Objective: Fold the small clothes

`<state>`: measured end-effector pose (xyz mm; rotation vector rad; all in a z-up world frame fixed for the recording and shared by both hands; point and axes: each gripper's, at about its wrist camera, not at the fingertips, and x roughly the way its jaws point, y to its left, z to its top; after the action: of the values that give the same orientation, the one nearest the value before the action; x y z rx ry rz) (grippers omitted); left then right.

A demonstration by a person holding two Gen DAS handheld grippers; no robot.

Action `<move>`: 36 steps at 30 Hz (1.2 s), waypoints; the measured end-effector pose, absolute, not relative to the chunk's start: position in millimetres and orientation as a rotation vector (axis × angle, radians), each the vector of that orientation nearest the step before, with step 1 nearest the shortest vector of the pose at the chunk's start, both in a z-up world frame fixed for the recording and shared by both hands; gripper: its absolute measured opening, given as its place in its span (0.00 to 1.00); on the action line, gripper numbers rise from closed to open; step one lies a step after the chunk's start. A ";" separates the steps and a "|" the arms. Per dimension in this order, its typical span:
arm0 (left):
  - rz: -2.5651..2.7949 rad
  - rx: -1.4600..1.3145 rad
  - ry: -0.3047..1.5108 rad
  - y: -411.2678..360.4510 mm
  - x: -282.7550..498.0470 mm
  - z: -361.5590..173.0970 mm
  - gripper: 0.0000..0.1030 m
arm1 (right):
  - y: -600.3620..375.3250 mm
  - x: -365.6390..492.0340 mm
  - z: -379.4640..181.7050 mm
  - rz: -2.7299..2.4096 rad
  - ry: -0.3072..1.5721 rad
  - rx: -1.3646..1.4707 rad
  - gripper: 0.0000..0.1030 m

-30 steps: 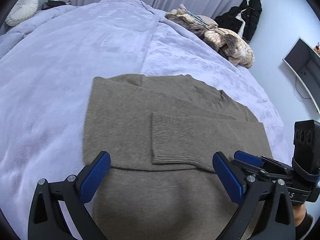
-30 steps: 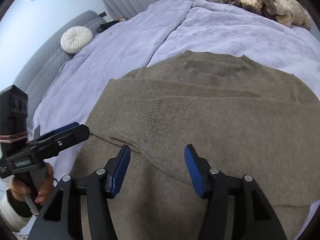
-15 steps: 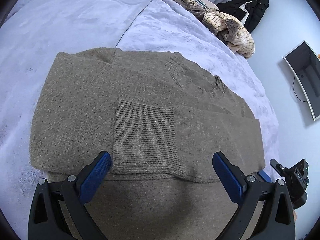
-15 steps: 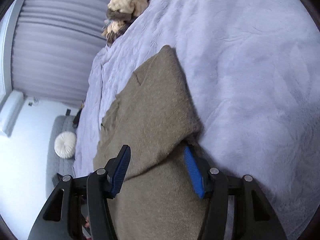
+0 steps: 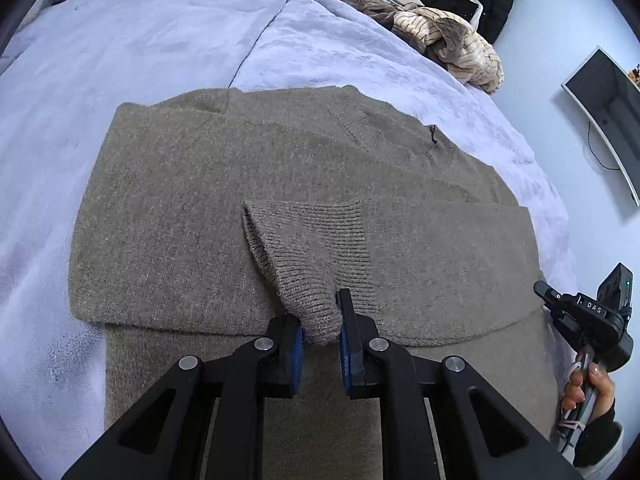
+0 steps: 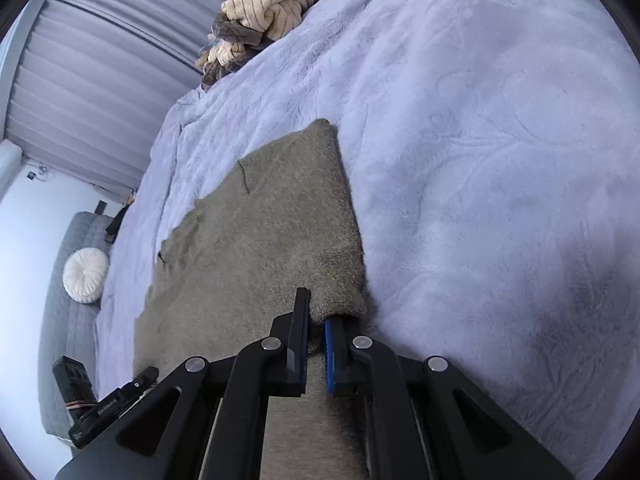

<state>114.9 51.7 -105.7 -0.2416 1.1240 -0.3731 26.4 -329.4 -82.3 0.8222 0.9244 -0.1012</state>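
I have the left gripper [image 5: 320,334] closing its fingers on the ribbed cuff [image 5: 308,276] of the brown sweater [image 5: 172,216]; the knit bunches up between the two blue pads, which pinch it at its near corner. The sweater lies flat on the lavender bed cover [image 5: 120,48], body spread out ahead of my left fingers, with one sleeve folded across the chest so that its cuff ends right at the fingertips. The neckline [image 5: 392,132] sits farther ahead and a little to the right of them. Beyond it, at the far edge of the bed, a heap of beige and brown clothes [image 5: 452,40] waits.

My right gripper [image 6: 316,320] has its fingers pressed nearly together on a folded edge of the sweater [image 6: 256,240], a thick roll of knit caught between the pads just at their tips. From that camera the garment runs ahead and to the left of the fingers, while bare bed cover [image 6: 480,140] fills everything to their right.

In the left view the right gripper [image 5: 552,292] shows off to the right of my left fingers, at the sweater's side edge, held in a hand [image 5: 588,392] with a dark sleeve
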 end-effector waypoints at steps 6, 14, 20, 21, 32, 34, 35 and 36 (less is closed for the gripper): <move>-0.229 -0.141 1.061 73.6 111.6 -91.5 0.19 | -334.8 19.1 -85.5 -0.078 0.929 0.823 0.06; -0.227 -0.138 0.983 93.7 111.9 -75.7 0.74 | -335.2 -2.9 -40.9 -0.027 0.843 0.686 0.54; -0.246 -0.058 0.973 53.5 126.4 -74.0 0.74 | -362.0 37.3 -52.5 -0.085 0.888 0.754 0.54; -0.239 -0.043 0.978 47.8 129.3 -76.1 0.74 | -365.1 48.5 -60.4 -0.087 0.907 0.777 0.54; -0.152 0.055 1.006 38.4 140.7 -108.7 0.74 | -314.9 83.3 -46.9 -0.105 0.948 0.323 0.08; -0.143 0.093 0.991 32.8 138.5 -111.2 0.74 | -316.5 89.9 -66.3 -0.160 1.020 0.233 0.11; -0.143 0.100 0.988 32.6 137.5 -110.0 0.74 | -320.7 89.1 -77.6 -0.172 1.035 0.241 0.13; -0.147 0.099 0.988 34.6 137.2 -107.3 0.74 | -325.6 85.5 -80.6 -0.167 1.020 0.282 0.13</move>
<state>137.2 34.6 -107.3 0.0987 0.9877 -0.1467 85.5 -325.6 -80.6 0.2825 1.0203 -0.1672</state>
